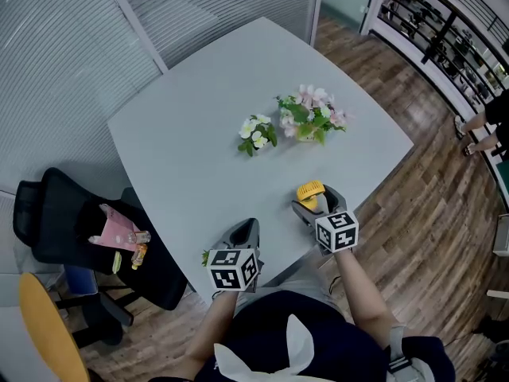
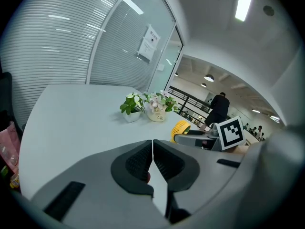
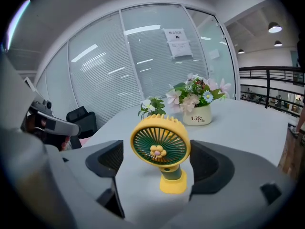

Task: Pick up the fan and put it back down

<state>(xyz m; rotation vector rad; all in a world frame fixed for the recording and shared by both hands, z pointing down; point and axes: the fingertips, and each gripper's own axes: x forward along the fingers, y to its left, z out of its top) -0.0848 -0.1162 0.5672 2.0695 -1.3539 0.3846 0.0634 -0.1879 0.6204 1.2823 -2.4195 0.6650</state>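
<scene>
A small yellow fan (image 1: 310, 192) with a green grille stands upright on the grey table (image 1: 199, 134) near its front edge. In the right gripper view the fan (image 3: 161, 149) faces the camera between the two pads. My right gripper (image 1: 316, 200) is open around it, with a gap showing on the left side and the right pad close beside the fan's rim. My left gripper (image 1: 250, 228) rests at the table edge to the left of the fan, shut with its pads together and nothing held (image 2: 152, 152). The left gripper view also catches the fan (image 2: 181, 127) to the right.
A white pot of pink and white flowers (image 1: 310, 118) and a smaller white-flowered plant (image 1: 257, 134) stand mid-table beyond the fan. A black chair (image 1: 56, 229) holding a pink bag (image 1: 118, 231) is at the left, a yellow chair (image 1: 48, 333) below it. Glass walls lie behind.
</scene>
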